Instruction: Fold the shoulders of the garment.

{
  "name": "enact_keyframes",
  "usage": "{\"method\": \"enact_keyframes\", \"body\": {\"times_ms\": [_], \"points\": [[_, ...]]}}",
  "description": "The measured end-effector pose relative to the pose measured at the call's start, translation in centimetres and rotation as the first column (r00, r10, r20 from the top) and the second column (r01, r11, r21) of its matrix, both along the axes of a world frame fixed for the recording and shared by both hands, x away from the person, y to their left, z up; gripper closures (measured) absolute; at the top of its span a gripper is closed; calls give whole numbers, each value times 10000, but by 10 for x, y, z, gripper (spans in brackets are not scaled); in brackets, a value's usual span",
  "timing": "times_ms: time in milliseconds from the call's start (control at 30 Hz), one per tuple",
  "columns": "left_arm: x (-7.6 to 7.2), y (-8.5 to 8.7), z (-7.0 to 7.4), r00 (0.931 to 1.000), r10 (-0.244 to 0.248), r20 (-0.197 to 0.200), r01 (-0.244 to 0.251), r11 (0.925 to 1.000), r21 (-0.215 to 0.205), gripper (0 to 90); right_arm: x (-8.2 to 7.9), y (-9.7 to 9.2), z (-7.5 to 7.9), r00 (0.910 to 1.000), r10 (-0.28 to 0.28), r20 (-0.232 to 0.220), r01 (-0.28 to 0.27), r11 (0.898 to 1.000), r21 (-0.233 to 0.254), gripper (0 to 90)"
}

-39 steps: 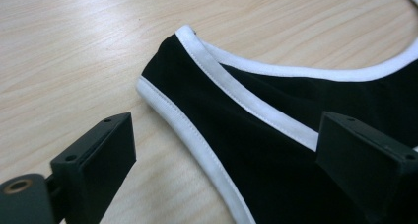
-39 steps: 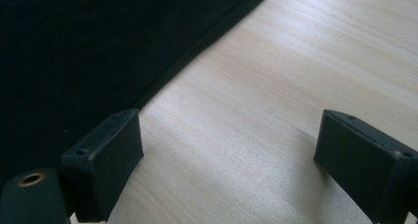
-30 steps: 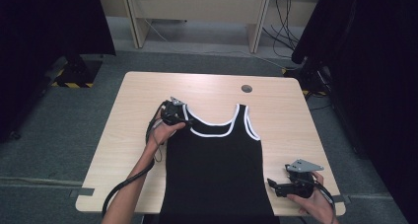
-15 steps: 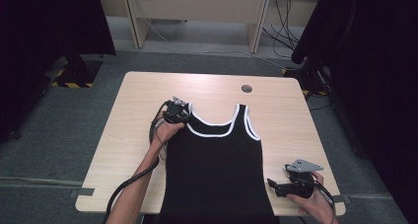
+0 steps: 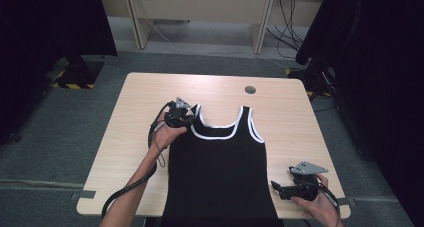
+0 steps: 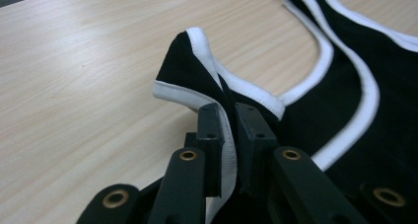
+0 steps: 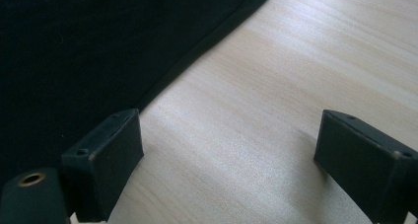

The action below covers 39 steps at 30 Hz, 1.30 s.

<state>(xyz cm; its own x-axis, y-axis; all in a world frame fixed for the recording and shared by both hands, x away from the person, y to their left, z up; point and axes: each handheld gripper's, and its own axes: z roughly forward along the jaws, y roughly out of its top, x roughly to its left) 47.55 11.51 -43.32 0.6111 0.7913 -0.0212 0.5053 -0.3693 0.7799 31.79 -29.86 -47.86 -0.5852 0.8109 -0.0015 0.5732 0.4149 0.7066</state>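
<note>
Tank top (image 5: pixel 217 172) lies lengthwise, straps pointing away.

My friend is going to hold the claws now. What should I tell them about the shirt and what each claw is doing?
Left claw: just closed, now shut on the left shoulder strap of the black tank top, lifting the strap a little off the table.
Right claw: open, holding nothing, resting on bare table beside the top's lower right edge.
Tank top: lies flat, neck away from the person, white trim showing, hem hanging over the near table edge.
Done: the strap is gripped.
Left: probably the right claw should take hold of the top too, then fold or move it.
</note>
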Motion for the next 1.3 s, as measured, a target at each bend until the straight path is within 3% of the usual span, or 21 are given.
{"method": "enact_keyframes", "body": {"times_ms": [233, 267, 367, 433, 500, 600, 667, 833, 967, 1033, 1133, 1200, 1300], "points": [[-46, -1, -5, 9986, -399, 339, 398, 9992, 50, 795, 0, 0, 0, 10000, -15, 9, 15, 10000, -1, 114], [-56, 1, -8, 9984, -485, 290, 485, 9988, -11, 774, 0, 0, 0, 10000, -14, 10, 14, 10000, -4, 114], [-68, 3, -7, 9980, -629, 117, 631, 9979, -149, 648, 0, 0, 0, 10000, -12, 10, 12, 10000, -3, 114], [-72, 3, -4, 9985, -533, 133, 537, 9980, -326, 513, 0, 0, 0, 10000, -10, 11, 10, 10000, -5, 114], [-71, 1, 1, 9988, -467, 165, 473, 9982, -368, 437, 0, 1, 0, 10000, -28, 12, 28, 10000, -3, 114], [-64, -6, 3, 9985, -488, 229, 496, 9981, -370, 375, 0, 1, 0, 10000, -45, 10, 45, 10000, -3, 114], [-61, -14, 1, 9970, -755, 174, 761, 9964, -385, 340, 0, 1, 0, 10000, -49, 6, 49, 10000, 3, 114], [-68, -31, -8, 9912, -1314, -160, 1307, 9907, -389, 293, 0, 1, 0, 10000, -38, 8, 38, 10000, -4, 114], [-77, -36, -14, 9869, -1612, -97, 1608, 9864, -354, 358, 0, 1, 0, 10000, -20, 16, 20, 10000, -8, 114], [-78, -36, -18, 9842, -1766, 98, 1766, 9843, 65, 505, 0, 1, 0, 10000, -20, 14, 20, 10000, -6, 114], [-81, -34, -20, 9831, -1803, 329, 1803, 9836, 14, 760, 0, 1, 0, 10000, -23, 17, 23, 10000, -7, 114], [-87, -32, -15, 9803, -1893, 569, 1898, 9818, -23, 802, 0, 1, 0, 10000, -23, 15, 23, 10000, -7, 114], [-102, -24, -6, 9767, -1923, 956, 1907, 9813, 254, 793, 0, 1, 0, 10000, -23, 18, 23, 10000, -7, 114]]}}
